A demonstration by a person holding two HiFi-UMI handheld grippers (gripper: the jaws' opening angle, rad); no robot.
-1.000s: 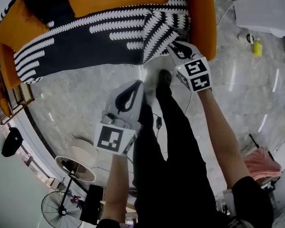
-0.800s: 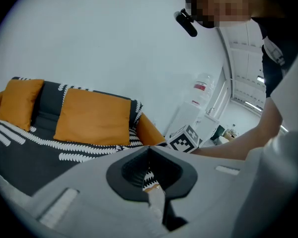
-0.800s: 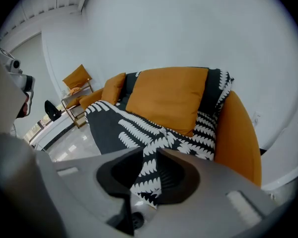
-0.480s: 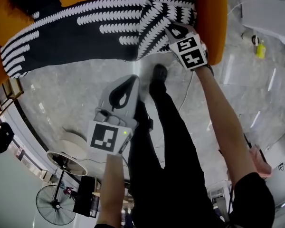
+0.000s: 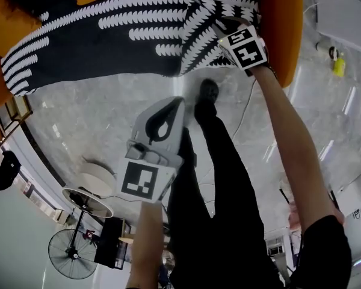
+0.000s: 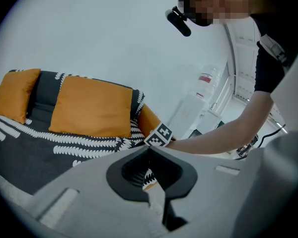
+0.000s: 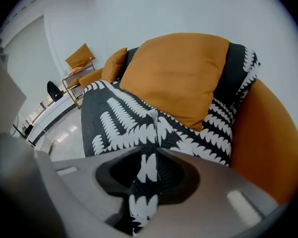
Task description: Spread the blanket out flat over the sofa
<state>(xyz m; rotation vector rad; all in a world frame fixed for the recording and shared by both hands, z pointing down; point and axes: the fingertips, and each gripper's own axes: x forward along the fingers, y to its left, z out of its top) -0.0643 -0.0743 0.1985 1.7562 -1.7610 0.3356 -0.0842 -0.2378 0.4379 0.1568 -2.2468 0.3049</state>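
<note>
Blanket: one black knitted blanket with white leaf-pattern stripes (image 5: pixel 108 47). It lies over the seat and front edge of the sofa at 12 o'clock in the head view. Toward 1 o'clock it is bunched into a raised fold.
Sofa: one orange upholstered sofa (image 5: pixel 283 29), bearing the blanket and the cushions.
Cushions: two orange fabric cushions, a large one (image 6: pixel 92 108) and a smaller one (image 6: pixel 17 93) at its 9 o'clock, both upright behind the blanket.
Right gripper: grey two-jaw gripper (image 7: pixel 148 150) at the sofa's 1 o'clock end. Its jaws are narrowly apart and have just been opening, with the blanket's fold running between them.
Left gripper: grey two-jaw gripper (image 6: pixel 150 148) over the grey marble floor (image 5: pixel 96 125), well apart from the sofa. Its jaws are together with nothing between them.
</note>
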